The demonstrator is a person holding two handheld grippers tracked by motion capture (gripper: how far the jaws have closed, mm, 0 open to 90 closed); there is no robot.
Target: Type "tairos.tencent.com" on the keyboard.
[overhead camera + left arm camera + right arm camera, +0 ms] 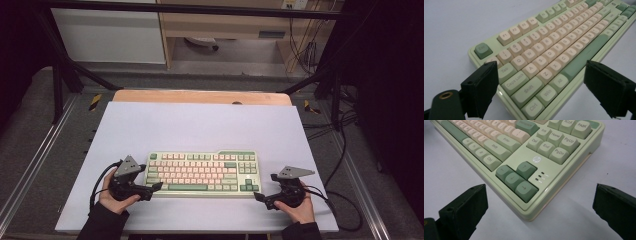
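A pale green keyboard [202,173] with cream, pink and green keys lies flat on the white table top, near its front edge. My left gripper [156,188] is open at the keyboard's near left corner; in the left gripper view its jaws straddle that corner of the keyboard [544,55] without touching it. At the near right corner my right gripper [257,197] is open too. The right gripper view has the arrow keys [516,180] and the keyboard corner [531,216] between the spread jaws, with a gap on both sides.
The white table top [200,125] has free room behind and beside the keyboard. A wooden strip [200,96] runs along its far edge. Black frame bars and cables [340,150] stand around the table on the grey floor.
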